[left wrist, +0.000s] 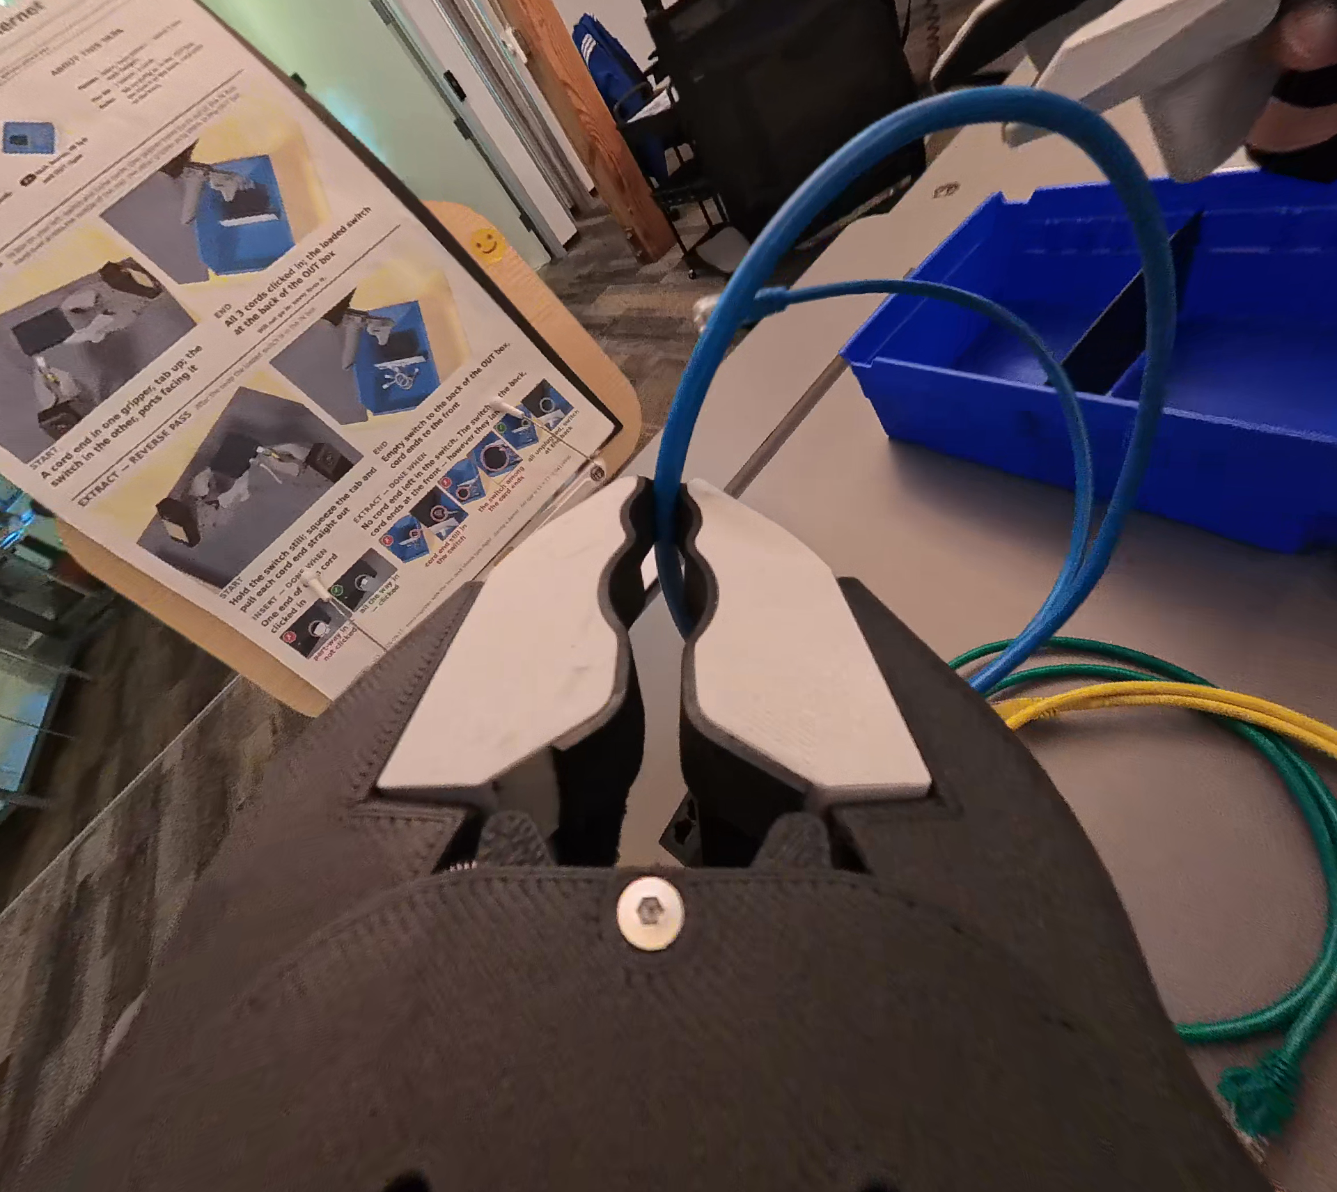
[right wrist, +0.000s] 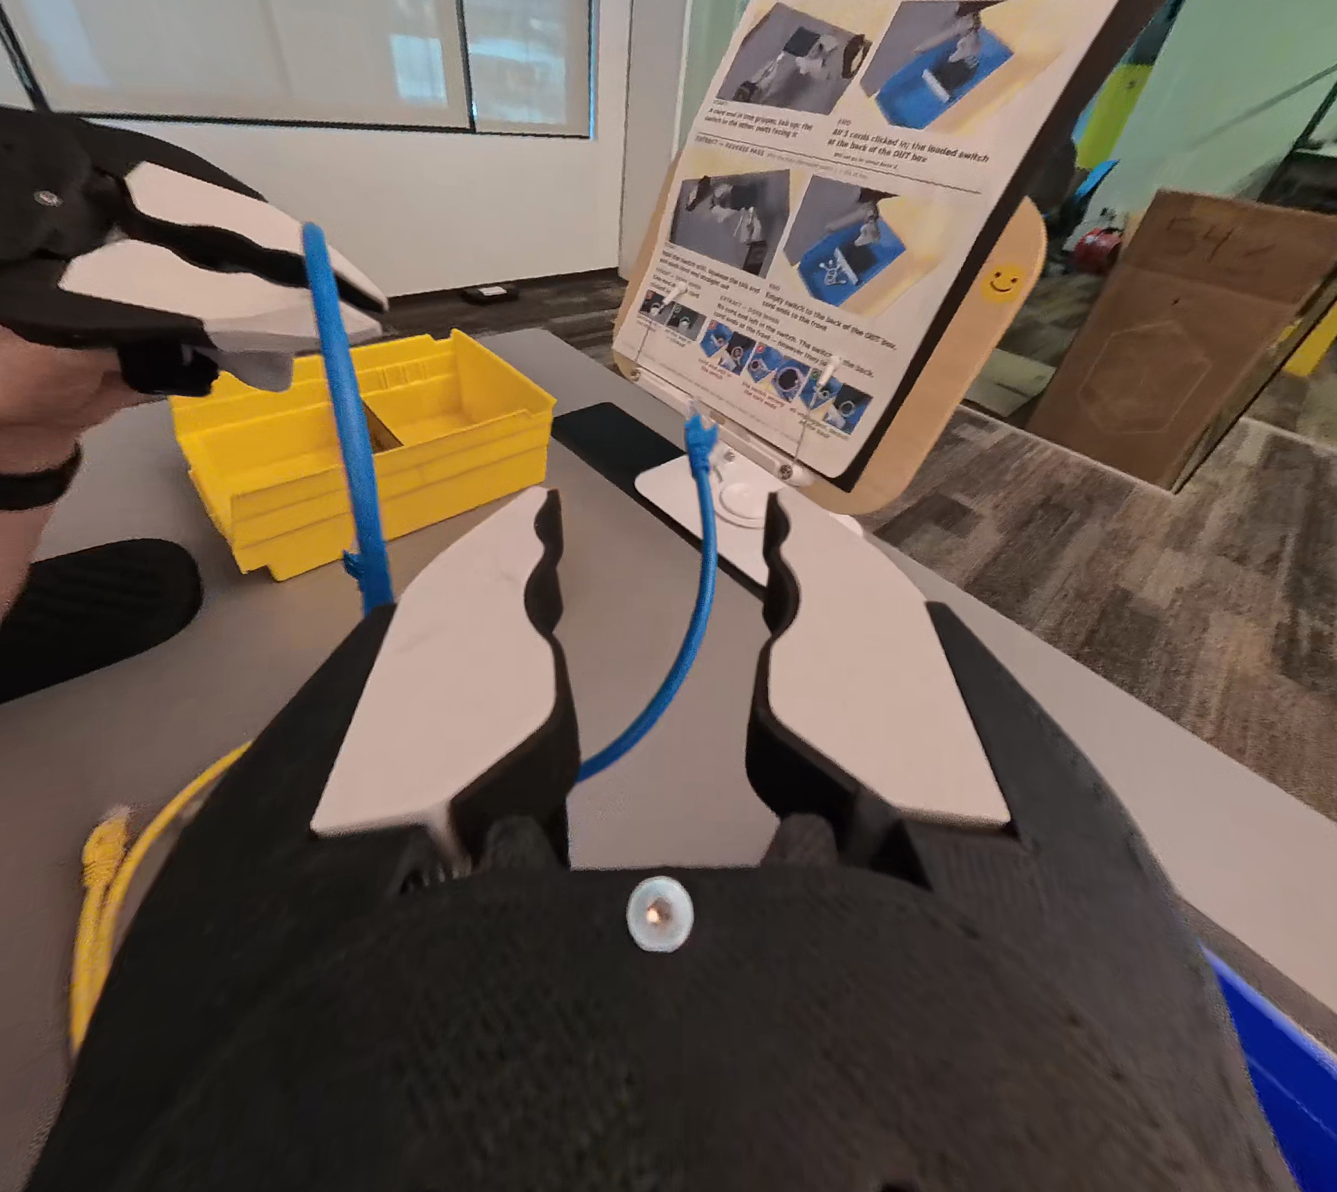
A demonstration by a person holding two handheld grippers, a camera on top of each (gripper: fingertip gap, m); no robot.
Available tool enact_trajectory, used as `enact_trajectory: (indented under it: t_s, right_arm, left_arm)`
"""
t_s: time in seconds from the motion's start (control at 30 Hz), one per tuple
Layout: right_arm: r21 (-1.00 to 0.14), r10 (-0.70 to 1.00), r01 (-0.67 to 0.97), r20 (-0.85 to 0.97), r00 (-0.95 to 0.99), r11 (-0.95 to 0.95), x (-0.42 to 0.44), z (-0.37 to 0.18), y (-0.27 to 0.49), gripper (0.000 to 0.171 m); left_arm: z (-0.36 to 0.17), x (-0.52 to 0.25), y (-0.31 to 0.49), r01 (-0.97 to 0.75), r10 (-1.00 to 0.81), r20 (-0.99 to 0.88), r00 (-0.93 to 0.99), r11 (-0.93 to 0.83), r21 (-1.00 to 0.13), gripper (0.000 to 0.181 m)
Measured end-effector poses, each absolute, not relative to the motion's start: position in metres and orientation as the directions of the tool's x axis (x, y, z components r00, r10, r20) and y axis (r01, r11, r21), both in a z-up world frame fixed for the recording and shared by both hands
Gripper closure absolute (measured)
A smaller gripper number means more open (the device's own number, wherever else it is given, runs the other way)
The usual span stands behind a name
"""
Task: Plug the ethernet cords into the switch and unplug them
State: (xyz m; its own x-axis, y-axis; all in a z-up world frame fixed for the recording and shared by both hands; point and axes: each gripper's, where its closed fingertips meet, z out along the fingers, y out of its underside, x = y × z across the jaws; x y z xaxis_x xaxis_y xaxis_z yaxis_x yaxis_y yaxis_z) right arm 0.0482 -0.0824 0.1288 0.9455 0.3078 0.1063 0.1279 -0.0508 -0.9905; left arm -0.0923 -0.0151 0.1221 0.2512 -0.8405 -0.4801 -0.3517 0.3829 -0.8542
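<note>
Blue plastic forms the divided bin point(left wrist: 1085, 405) ahead and to the right of the left claw point(left wrist: 669, 506) in the left wrist view; its compartments, split by a dark partition, show only bare moulded floor. The left claw's pale, wavy-edged fingers point(left wrist: 550, 636) are pressed together on a thin blue cord point(left wrist: 1128, 260), which rises from the tips in a round loop, with one end reaching back toward a pale plug. To the claw's right, a green cord point(left wrist: 1295, 882) and a yellow cord point(left wrist: 1186, 701) lie on the smooth grey counter point(left wrist: 940, 578), the green one ending in a ridged boot. A printed instruction sheet point(left wrist: 253, 325) on a rounded wooden board leans to the claw's left.

In the right wrist view, the right claw point(right wrist: 662, 528) is spread wide, gripping nothing; a blue cord end with its plug point(right wrist: 698, 434) curves up between its fingers without touching them. Ahead and left sits a yellow plastic bin point(right wrist: 405, 434) with ribbed walls, and what it holds cannot be made out. A flat black slab point(right wrist: 615, 434), possibly the switch, lies on the counter straight ahead.
</note>
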Motion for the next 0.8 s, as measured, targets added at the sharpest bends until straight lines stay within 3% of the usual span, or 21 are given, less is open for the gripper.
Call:
enact_trajectory:
  t_s: [0.27,0.3,0.33,0.37,0.43,0.5,0.6,0.73,0.8]
  right_arm:
    - [-0.967,0.277,0.158,0.098,0.956,-0.202,0.039,0.080,-0.036,0.115]
    - [-0.960,0.279,0.171,0.105,0.954,-0.222,0.038,0.074,-0.032,0.123]
    - [-0.955,0.298,0.183,0.109,0.948,-0.234,0.035,0.070,-0.030,0.149]
    - [-0.954,0.318,0.190,0.110,0.942,-0.234,0.031,0.069,-0.030,0.164]
    - [-0.958,0.336,0.201,0.124,0.934,-0.204,0.027,0.075,-0.031,0.164]
    - [-0.956,0.324,0.257,0.201,0.924,-0.139,0.024,0.087,-0.036,0.164]
    - [-0.916,0.283,0.400,0.379,0.881,-0.017,0.011,0.109,-0.048,0.164]
    - [-0.698,0.125,0.702,0.716,0.687,0.142,-0.018,0.129,-0.060,0.164]
    - [-0.604,0.099,0.778,0.796,0.597,0.173,-0.037,0.128,-0.063,0.164]
  left_arm:
    - [0.126,-0.106,-0.008,-0.299,-0.856,-0.455,0.245,0.380,-0.875,0.177]
    - [0.126,-0.108,-0.008,-0.296,-0.858,-0.454,0.238,0.381,-0.876,0.177]
    - [0.125,-0.109,-0.008,-0.295,-0.864,-0.450,0.226,0.379,-0.877,0.177]
    - [0.122,-0.109,-0.010,-0.293,-0.876,-0.436,0.207,0.370,-0.882,0.176]
    - [0.111,-0.108,-0.019,-0.313,-0.922,-0.370,0.115,0.320,-0.894,0.175]
    - [0.100,-0.109,-0.038,-0.326,-0.963,-0.268,-0.031,0.263,-0.908,0.167]
    - [0.103,-0.119,-0.052,-0.316,-0.978,-0.138,-0.158,0.182,-0.931,0.120]
    - [0.123,-0.133,-0.046,-0.208,-0.979,0.054,-0.197,-0.012,-0.978,0.114]
    - [0.126,-0.130,-0.037,-0.172,-0.972,0.135,-0.194,-0.102,-0.980,0.116]
